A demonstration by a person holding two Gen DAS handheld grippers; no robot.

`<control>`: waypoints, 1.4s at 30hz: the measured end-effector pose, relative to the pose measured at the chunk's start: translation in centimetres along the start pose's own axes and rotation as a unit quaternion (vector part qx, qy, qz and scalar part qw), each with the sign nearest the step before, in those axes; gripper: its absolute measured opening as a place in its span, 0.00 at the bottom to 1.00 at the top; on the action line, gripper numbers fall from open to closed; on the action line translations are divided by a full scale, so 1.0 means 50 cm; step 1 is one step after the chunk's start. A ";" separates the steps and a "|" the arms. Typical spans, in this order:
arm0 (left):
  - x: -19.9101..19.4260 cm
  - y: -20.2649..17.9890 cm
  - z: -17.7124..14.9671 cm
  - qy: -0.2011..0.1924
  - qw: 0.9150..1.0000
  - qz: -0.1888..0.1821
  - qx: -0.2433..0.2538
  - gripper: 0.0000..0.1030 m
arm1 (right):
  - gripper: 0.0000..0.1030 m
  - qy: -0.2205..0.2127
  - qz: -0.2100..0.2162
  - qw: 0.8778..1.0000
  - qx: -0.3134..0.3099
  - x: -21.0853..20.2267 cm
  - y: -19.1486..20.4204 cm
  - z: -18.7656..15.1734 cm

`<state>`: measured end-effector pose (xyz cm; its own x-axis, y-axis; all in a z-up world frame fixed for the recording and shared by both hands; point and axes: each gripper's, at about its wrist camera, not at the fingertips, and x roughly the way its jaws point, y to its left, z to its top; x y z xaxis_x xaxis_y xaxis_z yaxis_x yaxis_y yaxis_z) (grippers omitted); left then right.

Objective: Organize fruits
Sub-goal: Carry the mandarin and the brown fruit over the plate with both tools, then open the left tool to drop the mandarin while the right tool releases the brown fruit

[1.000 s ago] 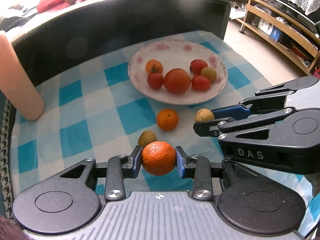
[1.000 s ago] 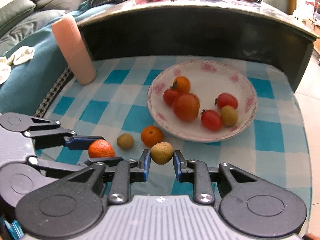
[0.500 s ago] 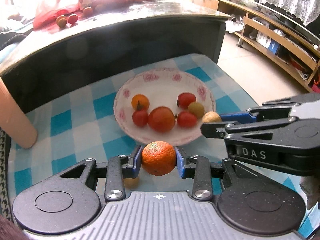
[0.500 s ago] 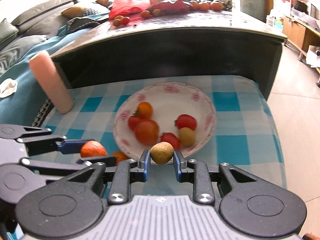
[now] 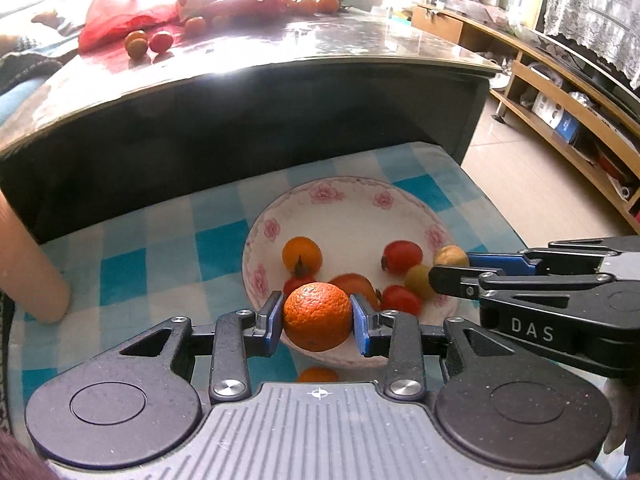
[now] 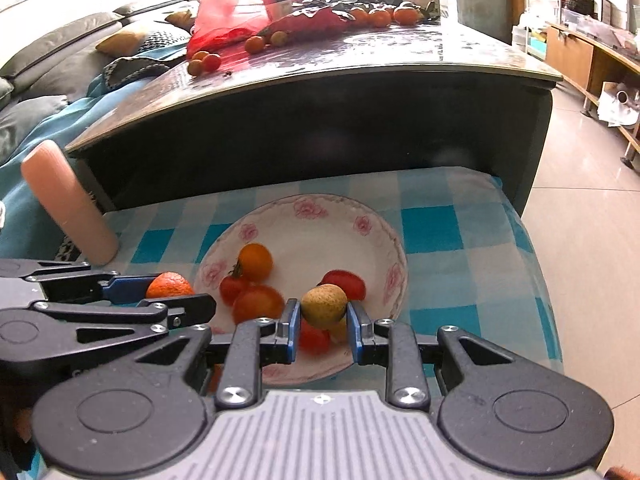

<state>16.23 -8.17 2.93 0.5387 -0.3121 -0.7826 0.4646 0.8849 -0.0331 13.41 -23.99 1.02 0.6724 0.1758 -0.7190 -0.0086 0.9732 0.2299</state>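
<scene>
Behind the plate [image 5: 308, 200], a dark glass-topped table [image 5: 280, 92] fills the background, with a red bag [image 6: 228, 16] and more loose fruit scattered on its top; whether those belong to the task cannot be told. Under the plate lies a blue-and-white checked cloth [image 5: 168, 248], and a pink cylinder [image 6: 68, 204] leans at the cloth's edge, well to the left of the plate.

Five or six fruits are already gathered in the plate: an orange persimmon-like fruit [image 6: 255, 262] toward its left, a large tomato [image 6: 258, 303] in front of that, and smaller red and yellow ones toward its right. The task is judged well advanced.

Two more fruits are held in the air. The left gripper [image 5: 317, 320] is clamped on a mandarin [image 5: 317, 316] above the near rim of the plate. The right gripper [image 6: 323, 326] is closed on a small yellow-brown fruit [image 6: 323, 306] over the plate's near right part. Both are judged ready to be lowered and released.

One small orange fruit [image 5: 317, 375] is glimpsed on the cloth just in front of the plate, so at least that is left. Free space remains at the far side of the plate; the crowded near side and the closeness of the two grippers could cause a knock.
</scene>
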 end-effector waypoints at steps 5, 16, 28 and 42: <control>0.021 0.004 0.004 0.006 1.000 0.004 -0.003 0.42 | 0.39 0.004 -0.006 1.000 -0.003 0.023 -0.008 0.010; 0.042 0.007 0.017 0.005 1.000 0.001 -0.013 0.43 | 0.39 0.002 -0.011 1.000 -0.003 0.049 -0.016 0.026; 0.057 0.004 0.024 0.007 1.000 0.001 -0.014 0.43 | 0.39 0.000 -0.011 1.000 -0.007 0.076 -0.014 0.044; 0.062 0.010 0.028 0.004 1.000 0.003 -0.012 0.48 | 0.39 0.005 0.003 1.000 0.013 0.102 -0.014 0.056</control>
<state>19.10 -9.18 1.35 0.5364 -0.3037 -0.7875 0.4446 0.8947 -0.0422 18.92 -24.20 -0.94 0.6644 0.1834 -0.7246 0.0064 0.9680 0.2508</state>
